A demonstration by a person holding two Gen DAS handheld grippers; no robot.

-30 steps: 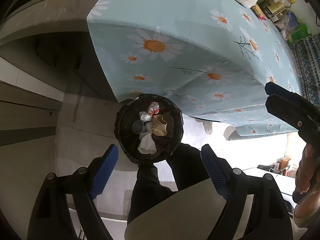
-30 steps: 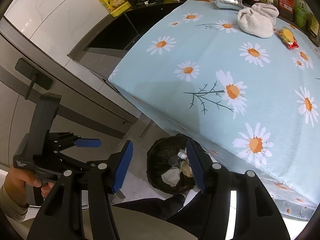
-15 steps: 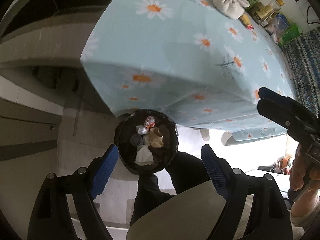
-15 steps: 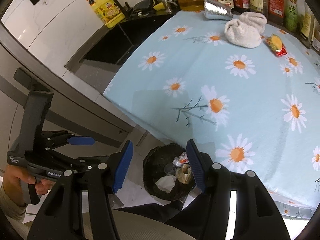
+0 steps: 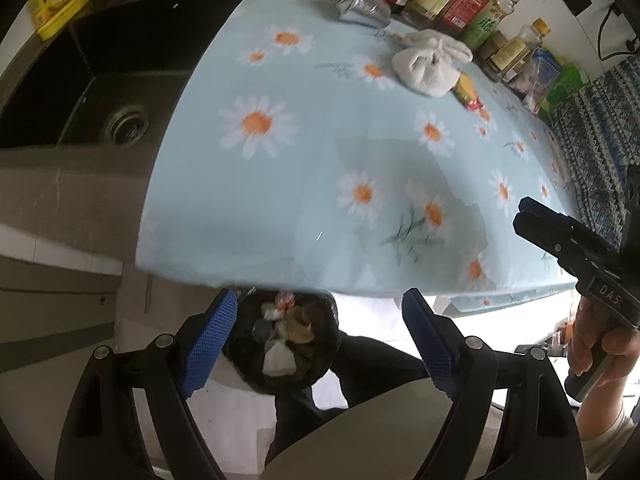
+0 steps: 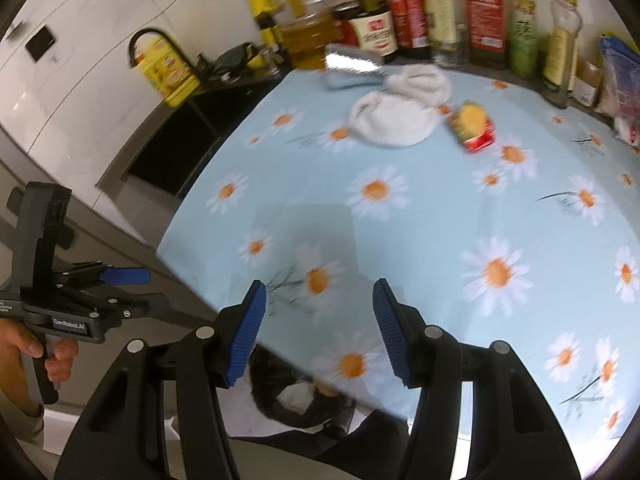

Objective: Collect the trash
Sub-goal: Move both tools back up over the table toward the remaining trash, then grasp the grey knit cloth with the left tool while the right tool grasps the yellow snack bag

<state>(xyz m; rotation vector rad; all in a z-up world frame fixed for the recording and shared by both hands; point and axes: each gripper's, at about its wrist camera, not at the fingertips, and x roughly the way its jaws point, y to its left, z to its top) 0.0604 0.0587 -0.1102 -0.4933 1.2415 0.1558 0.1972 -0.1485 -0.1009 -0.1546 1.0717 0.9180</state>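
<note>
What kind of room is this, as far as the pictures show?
Most likely a home kitchen: a dark sink beside a table with a daisy tablecloth, a row of sauce and oil bottles along the wall, and a lined trash bin on the floor.

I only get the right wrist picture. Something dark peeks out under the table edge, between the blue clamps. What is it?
Observer: The left wrist view shows all of it: a black trash bin on the floor, with a crumpled white tissue and other scraps inside.
Operator: Is the dark basin beside the table a sink?
Observer: Yes. The left view looks down into the sink and shows its round metal drain.
Operator: Who holds the clamp I am looking through?
Observer: The left view shows the right gripper from the side, with a bare right hand wrapped round its handle.
</note>
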